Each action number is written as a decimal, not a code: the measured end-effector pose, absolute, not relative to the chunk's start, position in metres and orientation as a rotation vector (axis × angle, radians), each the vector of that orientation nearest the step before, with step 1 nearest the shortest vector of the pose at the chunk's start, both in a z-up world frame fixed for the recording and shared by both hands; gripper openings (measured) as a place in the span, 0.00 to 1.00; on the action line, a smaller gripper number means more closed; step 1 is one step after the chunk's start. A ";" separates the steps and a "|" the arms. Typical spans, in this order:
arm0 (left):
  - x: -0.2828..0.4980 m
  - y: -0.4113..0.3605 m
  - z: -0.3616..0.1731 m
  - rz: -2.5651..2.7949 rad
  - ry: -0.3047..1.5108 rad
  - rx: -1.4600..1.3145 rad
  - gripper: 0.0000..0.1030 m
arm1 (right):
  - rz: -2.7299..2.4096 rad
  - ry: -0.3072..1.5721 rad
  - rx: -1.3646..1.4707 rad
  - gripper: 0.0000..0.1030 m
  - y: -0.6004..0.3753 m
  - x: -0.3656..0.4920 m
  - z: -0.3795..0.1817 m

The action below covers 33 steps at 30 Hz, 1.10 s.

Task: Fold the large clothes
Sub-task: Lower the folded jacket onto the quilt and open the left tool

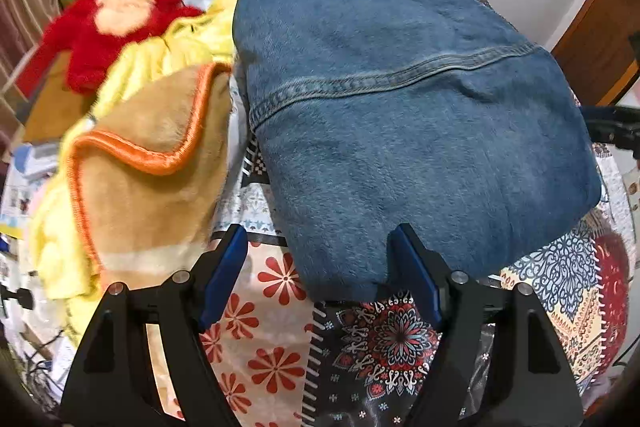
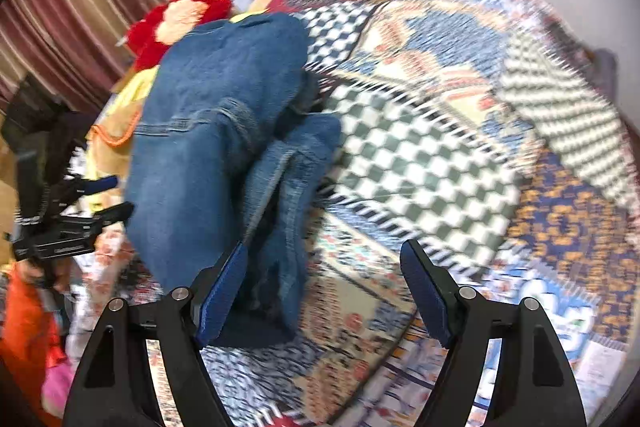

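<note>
**Ana:** Looking at the jeans (image 1: 400, 115) first: they lie as a thick folded bundle on the patchwork bedspread (image 1: 384, 343), filling the centre of the left wrist view and sitting left of centre in the right wrist view.

**Ben:** So which step is in hand?

**Ana:** Probably the end of a fold. The left gripper (image 1: 316, 267) hangs over the bundle's near edge with its jaws spread; one blue pad overlaps the denim hem in the picture, but nothing is pinched. The right gripper (image 2: 324, 287) is spread too, over bare bedspread at lower centre, with the denim just beside its left pad.

**Ben:** And the next move?

**Ana:** A judgement only: in the right wrist view the bundle looks uneven, with a narrower flap hanging off toward the bottom of the frame. It likely calls for a tuck or a final halving, both grippers taking the near edge.

**Ben:** Which way does it point?

**Ana:** In the right wrist view its long axis runs from upper centre down to lower centre. A stitched seam crosses it roughly sideways in the left wrist view.

**Ben:** Around it?

**Ana:** A tan blanket (image 1: 152, 163) with orange trim and a red plush toy (image 1: 116, 23), both at the left.
</note>
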<state>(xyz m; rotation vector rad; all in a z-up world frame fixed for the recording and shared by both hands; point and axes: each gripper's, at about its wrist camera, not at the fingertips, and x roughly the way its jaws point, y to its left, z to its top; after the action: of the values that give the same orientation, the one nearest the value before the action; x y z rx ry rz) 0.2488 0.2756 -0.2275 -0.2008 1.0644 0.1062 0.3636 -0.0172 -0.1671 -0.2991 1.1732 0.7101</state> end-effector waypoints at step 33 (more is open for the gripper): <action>0.346 0.340 -0.205 0.373 0.915 -0.255 0.85 | 0.660 0.998 -0.288 0.75 0.073 0.434 -0.165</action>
<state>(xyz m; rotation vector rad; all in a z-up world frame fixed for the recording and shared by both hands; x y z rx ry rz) 0.3459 0.3399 -0.2046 -0.2553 0.9153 0.3728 0.4338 0.0726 -0.1650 -0.2880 0.9977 0.6603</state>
